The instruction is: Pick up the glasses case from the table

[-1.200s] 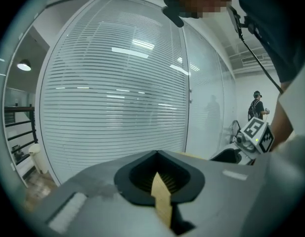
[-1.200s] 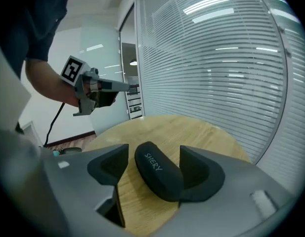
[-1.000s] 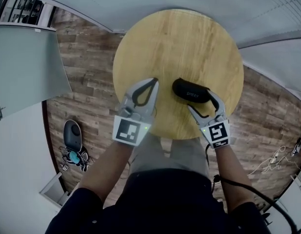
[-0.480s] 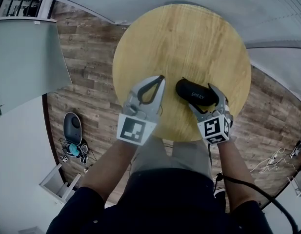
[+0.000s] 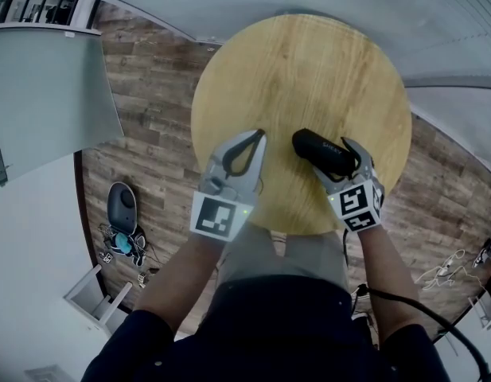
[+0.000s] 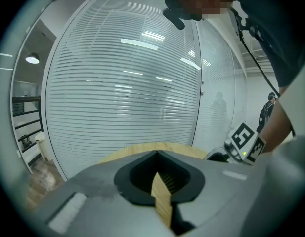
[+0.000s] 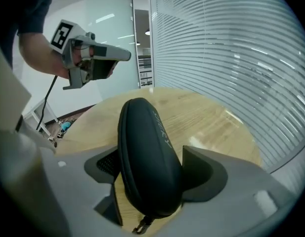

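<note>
Item: glasses case, black, elongated, a rounded hard shell with pale lettering on the lid, too small to be read. It is laid flat on the round wooden table, toward the near edge at the person's right.

Held tools: right gripper, set astride the case, jaws closing, one finger along each long side; firm contact cannot be confirmed. The left gripper is held over the near edge, tips met, nothing between.

A zip pull at the case's near end is shown only in the right gripper view; the plank floor only in the head view.
</note>
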Motion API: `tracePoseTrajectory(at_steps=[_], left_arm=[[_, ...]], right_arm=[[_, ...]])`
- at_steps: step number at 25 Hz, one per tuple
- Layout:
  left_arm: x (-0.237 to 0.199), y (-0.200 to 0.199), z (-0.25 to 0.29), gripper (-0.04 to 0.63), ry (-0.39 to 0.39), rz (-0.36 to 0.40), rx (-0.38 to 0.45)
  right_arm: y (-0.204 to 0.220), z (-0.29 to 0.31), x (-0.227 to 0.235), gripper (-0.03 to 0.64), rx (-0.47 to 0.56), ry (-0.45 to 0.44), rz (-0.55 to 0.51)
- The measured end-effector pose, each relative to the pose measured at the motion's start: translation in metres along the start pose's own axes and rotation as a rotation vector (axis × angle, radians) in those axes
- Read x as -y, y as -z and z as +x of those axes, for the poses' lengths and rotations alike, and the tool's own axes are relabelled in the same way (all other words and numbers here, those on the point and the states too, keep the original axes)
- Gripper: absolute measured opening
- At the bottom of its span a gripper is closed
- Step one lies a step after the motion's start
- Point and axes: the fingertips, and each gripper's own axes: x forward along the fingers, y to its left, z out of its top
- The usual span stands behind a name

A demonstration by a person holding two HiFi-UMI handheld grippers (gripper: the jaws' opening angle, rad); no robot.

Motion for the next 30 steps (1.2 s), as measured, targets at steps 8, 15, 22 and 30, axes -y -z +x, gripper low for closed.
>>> tracePoseTrajectory(at_steps=[8, 15, 22, 30], left_arm=[[0.005, -0.042, -0.019, 0.003, 0.001, 0.024, 0.047], [0.011, -0.106, -0.05, 0.003, 0.025, 0.061, 0.138], [0.019, -0.17, -0.099, 0.003, 0.044, 0.113, 0.231], [0.022, -0.198, -0.126, 0.003, 0.076, 0.157, 0.284]], right_arm=[[-0.037, -0.055, -0.018, 0.376, 0.105, 0.025, 0.019], [-0.112, -0.145, -0.015, 0.376, 0.329, 0.139, 0.034], [-0.164, -0.227, -0.016, 0.376, 0.5, 0.282, 0.11], [-0.196, -0.266, -0.023, 0.376, 0.608, 0.365, 0.099]])
